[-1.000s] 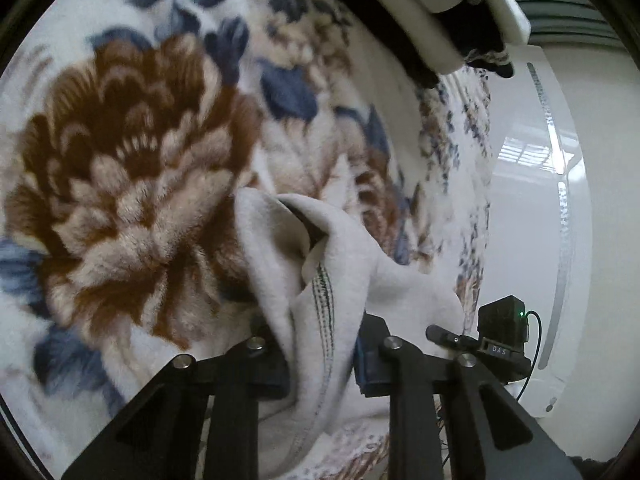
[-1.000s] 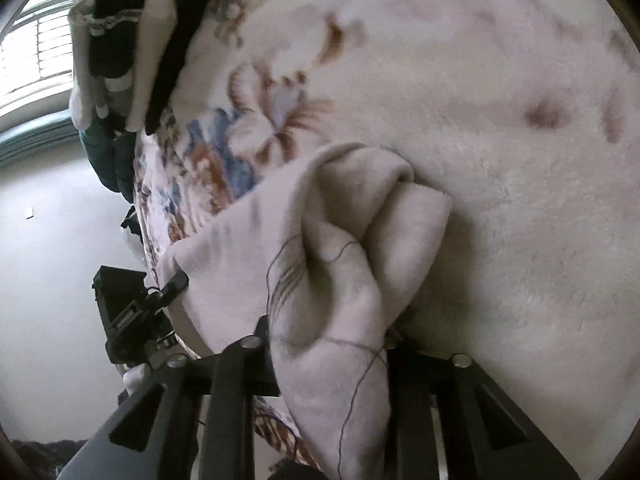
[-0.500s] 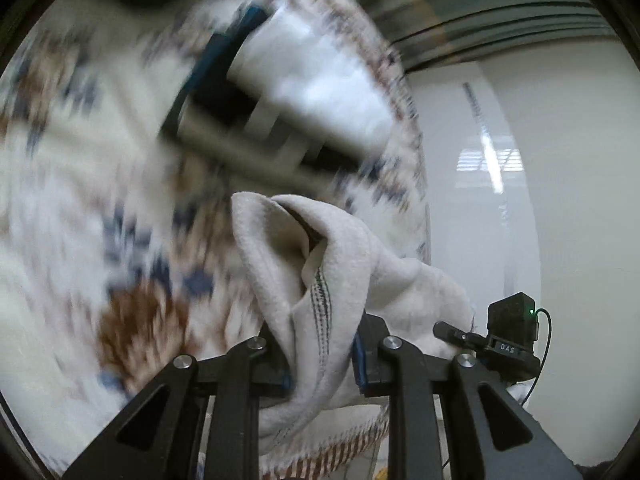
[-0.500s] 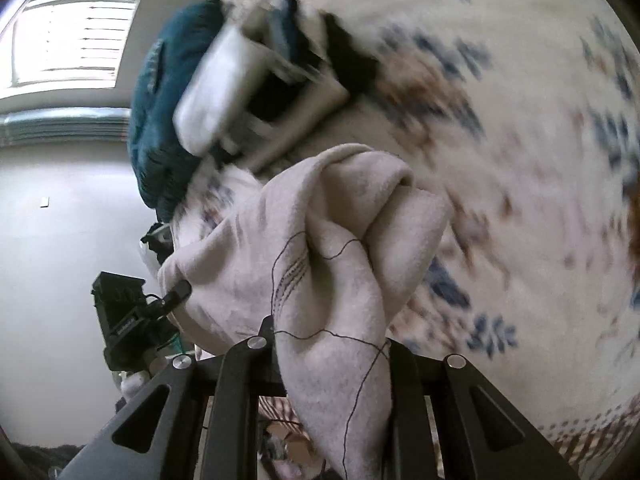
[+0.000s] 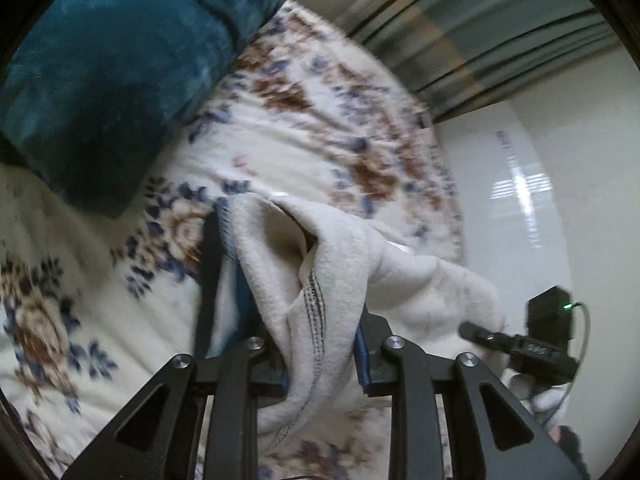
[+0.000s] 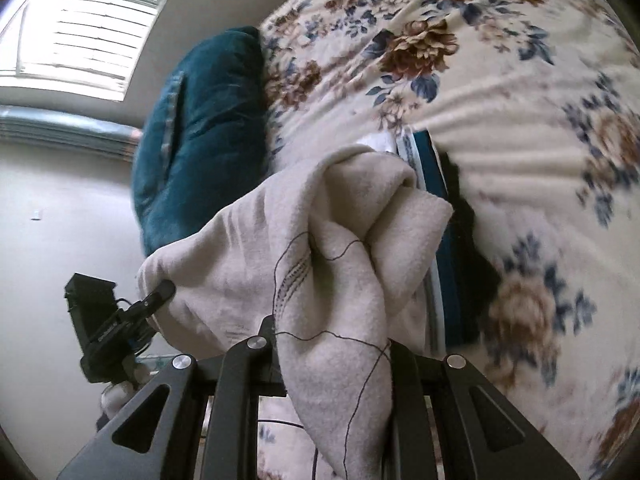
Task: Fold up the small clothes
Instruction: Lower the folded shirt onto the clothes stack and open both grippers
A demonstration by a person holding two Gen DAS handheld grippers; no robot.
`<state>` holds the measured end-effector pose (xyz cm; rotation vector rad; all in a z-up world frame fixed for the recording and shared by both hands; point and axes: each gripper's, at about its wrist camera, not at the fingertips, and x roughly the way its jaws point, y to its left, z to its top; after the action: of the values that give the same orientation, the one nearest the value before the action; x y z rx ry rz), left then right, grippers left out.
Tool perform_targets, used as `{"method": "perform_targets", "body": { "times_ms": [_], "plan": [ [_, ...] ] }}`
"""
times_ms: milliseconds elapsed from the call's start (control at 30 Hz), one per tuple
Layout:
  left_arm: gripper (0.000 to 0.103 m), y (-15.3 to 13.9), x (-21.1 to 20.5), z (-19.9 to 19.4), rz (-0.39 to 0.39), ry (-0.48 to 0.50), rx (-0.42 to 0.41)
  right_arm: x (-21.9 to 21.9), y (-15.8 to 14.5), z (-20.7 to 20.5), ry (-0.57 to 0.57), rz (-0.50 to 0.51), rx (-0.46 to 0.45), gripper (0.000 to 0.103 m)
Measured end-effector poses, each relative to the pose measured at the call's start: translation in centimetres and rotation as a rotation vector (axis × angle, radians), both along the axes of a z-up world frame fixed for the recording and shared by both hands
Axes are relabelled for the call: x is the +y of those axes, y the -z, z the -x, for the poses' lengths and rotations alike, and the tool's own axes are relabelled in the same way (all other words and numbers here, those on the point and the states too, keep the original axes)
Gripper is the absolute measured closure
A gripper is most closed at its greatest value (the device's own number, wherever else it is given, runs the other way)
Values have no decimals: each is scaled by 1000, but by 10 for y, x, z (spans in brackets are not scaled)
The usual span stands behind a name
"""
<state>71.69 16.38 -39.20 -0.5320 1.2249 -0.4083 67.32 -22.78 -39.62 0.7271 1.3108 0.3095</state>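
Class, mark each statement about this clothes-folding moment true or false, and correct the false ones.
1. Both grippers grip the cream garment. True.
2. The left gripper is open and empty. False: it is shut on the garment.
3. The bed cover is floral. True.
4. The pillow is red. False: it is teal.
5. A loose dark thread trails across the garment by the right gripper. True.

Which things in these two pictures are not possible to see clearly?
- Left gripper fingertips: left wrist view, buried in the cream garment.
- Folded stack: right wrist view, mostly behind the garment.
- Garment's type: bunched in both views.
- Floral blanket: motion-blurred.
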Motion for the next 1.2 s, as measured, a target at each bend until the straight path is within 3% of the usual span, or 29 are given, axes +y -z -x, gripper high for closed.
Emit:
{"method": "perform_targets", "body": {
  "times_ms": [133, 267, 300, 367, 400, 433, 467, 533, 567, 833, 1067, 1200],
  "plan": [
    [76, 36, -4, -25, -107, 28, 69, 19, 35, -49, -56, 115, 48, 84],
    [68, 25, -4, -20, -165, 8, 40, 27, 46, -62, -90, 215, 63, 68],
    [58, 18, -5, -17, -216, -14, 20, 30, 44, -61, -106, 263, 61, 53],
    [47, 5, -8, -9, -275, -38, -51, 36, 35, -60, -117, 387, 41, 37],
    [30, -3, -11, -4, -321, -53, -90, 42, 30, -57, -120, 463, 30, 29],
    [4, -7, -15, -1, -367, -66, -103, 45, 24, -52, -117, 523, 21, 26],
    [0, -9, -19, 2, -397, -69, -108, 48, 20, -47, -117, 562, 11, 20],
    [0, -14, -29, 11, -444, -69, -123, 53, 11, -33, -108, 647, -24, 2],
    [0, -17, -34, 17, -476, -69, -130, 57, 7, -27, -108, 675, -38, 0],
    [0, -50, -73, 77, -607, -50, -176, 86, -31, 43, -67, 833, -118, 0],
    [0, -113, -86, 143, -619, -59, -253, 95, -108, 116, -20, 882, -212, 0],
    [0, -164, -93, 190, -617, -75, -321, 95, -159, 160, 0, 900, -268, 0]
  ]
}}
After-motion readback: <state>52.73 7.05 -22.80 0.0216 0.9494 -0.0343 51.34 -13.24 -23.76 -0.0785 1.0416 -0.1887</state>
